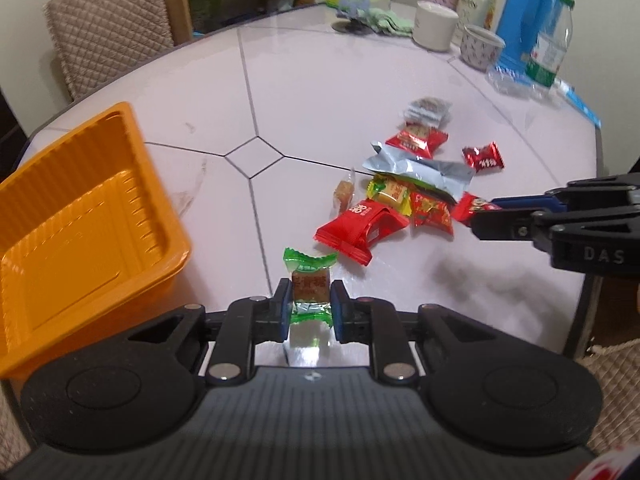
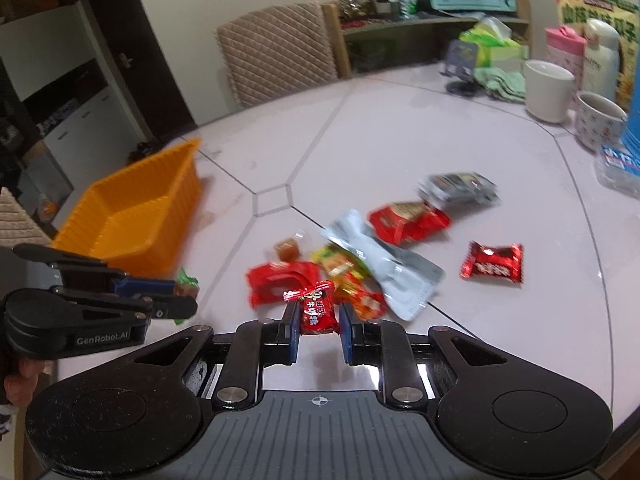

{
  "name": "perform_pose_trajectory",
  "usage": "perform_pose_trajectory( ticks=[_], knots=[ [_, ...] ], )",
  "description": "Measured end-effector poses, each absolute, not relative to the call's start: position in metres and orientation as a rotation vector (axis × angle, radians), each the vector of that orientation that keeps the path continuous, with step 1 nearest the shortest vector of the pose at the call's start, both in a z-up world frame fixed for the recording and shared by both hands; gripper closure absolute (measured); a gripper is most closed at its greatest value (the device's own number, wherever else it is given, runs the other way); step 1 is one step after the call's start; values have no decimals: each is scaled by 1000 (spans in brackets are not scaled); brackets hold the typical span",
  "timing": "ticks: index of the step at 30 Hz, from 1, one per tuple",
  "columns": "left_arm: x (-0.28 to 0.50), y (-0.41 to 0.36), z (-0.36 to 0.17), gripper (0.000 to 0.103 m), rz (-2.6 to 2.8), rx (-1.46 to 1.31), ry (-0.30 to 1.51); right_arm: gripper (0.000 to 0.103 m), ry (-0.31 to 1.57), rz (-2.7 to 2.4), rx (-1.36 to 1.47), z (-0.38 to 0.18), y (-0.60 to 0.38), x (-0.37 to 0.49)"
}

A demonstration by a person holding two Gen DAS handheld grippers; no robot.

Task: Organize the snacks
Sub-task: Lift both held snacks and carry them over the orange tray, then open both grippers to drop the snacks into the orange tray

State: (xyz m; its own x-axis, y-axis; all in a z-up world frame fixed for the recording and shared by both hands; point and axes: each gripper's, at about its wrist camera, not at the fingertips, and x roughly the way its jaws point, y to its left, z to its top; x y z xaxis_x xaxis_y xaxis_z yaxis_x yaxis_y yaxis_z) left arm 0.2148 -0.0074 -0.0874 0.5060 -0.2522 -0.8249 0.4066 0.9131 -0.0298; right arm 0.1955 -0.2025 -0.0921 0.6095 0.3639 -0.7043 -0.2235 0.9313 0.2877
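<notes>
Carry each sweet over the orange tray point(image 1: 92, 216) and let go only once above its floor, one tool at a time. The left tool point(image 1: 310, 300) is closed on a green-wrapped candy point(image 1: 310, 280); the tray sits just to its left. The right tool point(image 2: 319, 320) is nearly closed around a red candy point(image 2: 316, 312), apparently gripping it, with the snack pile point(image 2: 352, 264) on the counter point(image 2: 400, 128) just ahead.

Soft indoor light, pale glare on the glossy counter point(image 1: 360, 80), fisheye-bent vignetted edges, motion blur throughout the right view.
</notes>
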Motion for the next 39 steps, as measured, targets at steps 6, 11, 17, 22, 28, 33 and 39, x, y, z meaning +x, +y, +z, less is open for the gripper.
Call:
perform_pose_trajectory(
  ticks=[6, 11, 17, 22, 28, 33, 39],
  knots=[
    [195, 25, -63, 85, -334, 117, 942, 82, 823, 435, 178, -73, -175, 197],
    [189, 62, -44, 85, -234, 70, 916, 82, 803, 533, 175, -61, -144, 203],
    [196, 108, -32, 85, -83, 29, 891, 82, 784, 656, 151, -52, -94, 222],
    [210, 138, -33, 85, 16, 6, 891, 82, 772, 725, 125, -52, -47, 245],
    [227, 160, -40, 85, 76, -5, 909, 82, 791, 769, 109, -61, -2, 278],
    [241, 173, -47, 85, 101, -13, 929, 82, 824, 778, 87, -75, 25, 297],
    [254, 184, -57, 85, 111, -15, 964, 82, 859, 769, 69, -91, 45, 310]
  ],
)
